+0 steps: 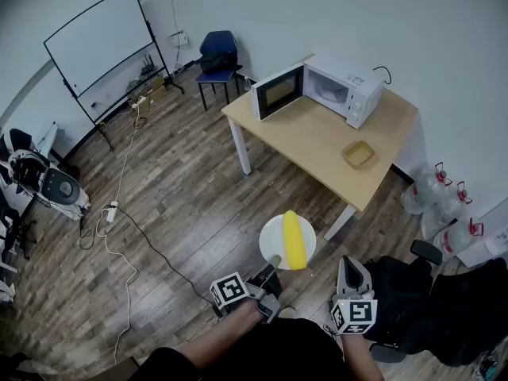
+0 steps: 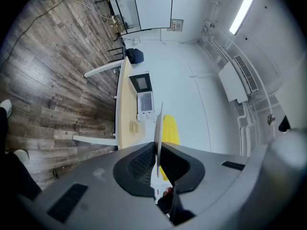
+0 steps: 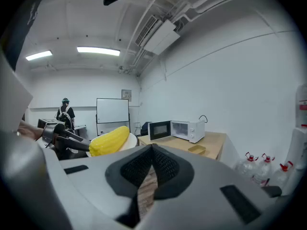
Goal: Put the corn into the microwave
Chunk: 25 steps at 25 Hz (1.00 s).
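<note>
One rim grip: your left gripper (image 1: 274, 262) has its jaws clamped on the near edge of the white plate (image 1: 272, 236). The corn (image 1: 293, 239) lies across the plate, out over the floor (image 1: 182, 181) and well short of the counter (image 1: 317, 141). The jaws of your right gripper (image 1: 352, 265) are together with nothing between them, just right of the plate. The microwave (image 1: 343, 90) sits at the counter's far edge, its door (image 1: 278, 91) swung open to the left. A yellow tray (image 1: 358, 154) sits near the right edge. Open floorboards run from plate to counter; a cable (image 1: 135, 236) lies well left.

Yellow corn (image 1: 294, 240) lies on white plate (image 1: 271, 235); white microwave (image 1: 343, 90) stands open.
</note>
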Each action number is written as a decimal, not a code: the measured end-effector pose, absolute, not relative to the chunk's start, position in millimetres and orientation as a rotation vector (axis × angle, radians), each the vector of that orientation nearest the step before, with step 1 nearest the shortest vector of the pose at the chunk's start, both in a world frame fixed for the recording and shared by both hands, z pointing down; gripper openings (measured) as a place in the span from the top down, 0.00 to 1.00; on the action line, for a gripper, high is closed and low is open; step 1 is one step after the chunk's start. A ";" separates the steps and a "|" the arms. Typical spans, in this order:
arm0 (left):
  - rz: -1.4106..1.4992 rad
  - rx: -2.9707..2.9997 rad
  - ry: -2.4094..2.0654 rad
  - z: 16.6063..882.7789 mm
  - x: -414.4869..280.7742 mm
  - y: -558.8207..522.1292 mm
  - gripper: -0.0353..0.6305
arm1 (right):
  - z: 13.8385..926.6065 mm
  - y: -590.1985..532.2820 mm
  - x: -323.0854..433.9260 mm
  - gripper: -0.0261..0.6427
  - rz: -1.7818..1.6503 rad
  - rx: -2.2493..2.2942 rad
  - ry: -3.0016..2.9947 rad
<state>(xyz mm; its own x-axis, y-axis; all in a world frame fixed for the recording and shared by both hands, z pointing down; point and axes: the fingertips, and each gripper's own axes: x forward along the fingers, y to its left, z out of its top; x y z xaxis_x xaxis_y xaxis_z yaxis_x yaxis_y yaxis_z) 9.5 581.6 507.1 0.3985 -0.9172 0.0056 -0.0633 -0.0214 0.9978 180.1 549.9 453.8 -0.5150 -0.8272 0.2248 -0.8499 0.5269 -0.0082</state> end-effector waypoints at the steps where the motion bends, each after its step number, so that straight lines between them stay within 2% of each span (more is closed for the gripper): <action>1: -0.859 1.422 -0.959 509.7 9.3 582.8 0.91 | 453.9 550.4 180.8 0.87 0.167 1.428 -2.569; 15: -0.884 1.391 -0.982 506.8 8.2 569.4 0.91 | 455.8 552.3 177.5 0.87 0.187 1.409 -2.609; 25: -0.857 1.387 -0.947 520.1 -5.0 501.6 0.91 | 472.0 487.5 164.2 0.87 0.257 1.453 -2.553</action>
<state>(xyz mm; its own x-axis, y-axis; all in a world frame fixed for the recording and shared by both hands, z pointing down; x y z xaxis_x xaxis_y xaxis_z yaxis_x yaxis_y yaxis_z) -5.0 501.6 520.1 0.3992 -0.9160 0.0392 -0.0515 0.0203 0.9985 164.2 487.5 472.0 -0.5004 -0.8285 0.2514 -0.8620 0.5040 -0.0548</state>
